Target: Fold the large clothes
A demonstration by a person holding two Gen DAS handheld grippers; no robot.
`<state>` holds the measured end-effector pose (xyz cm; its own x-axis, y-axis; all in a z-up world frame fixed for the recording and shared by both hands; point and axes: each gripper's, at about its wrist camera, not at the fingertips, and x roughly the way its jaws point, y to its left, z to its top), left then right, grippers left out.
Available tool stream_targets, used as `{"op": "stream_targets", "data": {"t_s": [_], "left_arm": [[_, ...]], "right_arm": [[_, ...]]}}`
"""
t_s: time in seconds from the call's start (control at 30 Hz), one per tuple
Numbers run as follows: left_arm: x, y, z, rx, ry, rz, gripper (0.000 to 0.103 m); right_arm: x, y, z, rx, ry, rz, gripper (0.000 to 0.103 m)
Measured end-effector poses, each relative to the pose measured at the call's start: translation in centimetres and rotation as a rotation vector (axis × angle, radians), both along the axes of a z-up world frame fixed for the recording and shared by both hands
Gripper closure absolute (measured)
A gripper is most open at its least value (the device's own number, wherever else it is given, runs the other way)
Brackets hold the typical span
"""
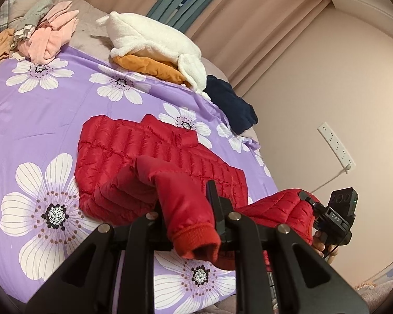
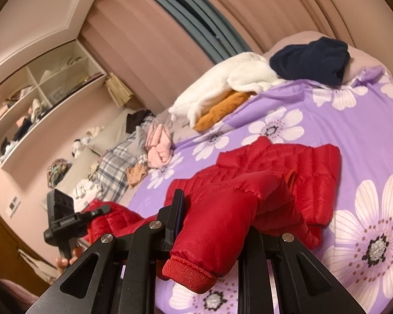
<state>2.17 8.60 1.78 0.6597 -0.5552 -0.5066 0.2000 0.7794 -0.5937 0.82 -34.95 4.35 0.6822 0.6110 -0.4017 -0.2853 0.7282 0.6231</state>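
left gripper [image 1: 188, 209]: clamped on one sleeve of the red puffer jacket [image 1: 144, 151], just above the ribbed cuff [image 1: 196, 246], which dangles out below the jaws toward the camera

right gripper [image 2: 212, 225]: same deal on the other sleeve, jaws pinched tight on the padded fabric, its ribbed cuff [image 2: 188, 269] hanging below them

jacket body: lying flat on the purple flowered bedspread [image 1: 39, 110] just ahead of both sets of jaws, collar end pointing away, both sleeves lifted off it up to the grippers

each gripper seen from the other: the right one shows off to the right of the left jaws with red fabric bunched at its tip; the left one shows off to the left of the right jaws, a bit of the person's hand [image 2: 65, 259] wrapped round its handle

further past the jaws: white fleece [image 1: 154, 44] piled on an orange garment [image 1: 149, 68], a dark navy garment [image 1: 230, 102] beside them near the bed edge

far corner: messy heap of pink clothes [image 1: 55, 36] and plaid stuff, well apart from the jacket

background: curtains, open shelves [image 2: 39, 96] on the wall beyond the bed, pretty cluttered
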Motion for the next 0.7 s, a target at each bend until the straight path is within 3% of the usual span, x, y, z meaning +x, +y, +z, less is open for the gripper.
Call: {"op": "stream_targets", "data": {"t_s": [0.7], "left_arm": [[7.1,-0.3,-2.6,0.048,0.082,0.052,0.085]], "right_arm": [[6.8,-1.8,-4.2,0.011,0.147,-0.108,0.081]]}}
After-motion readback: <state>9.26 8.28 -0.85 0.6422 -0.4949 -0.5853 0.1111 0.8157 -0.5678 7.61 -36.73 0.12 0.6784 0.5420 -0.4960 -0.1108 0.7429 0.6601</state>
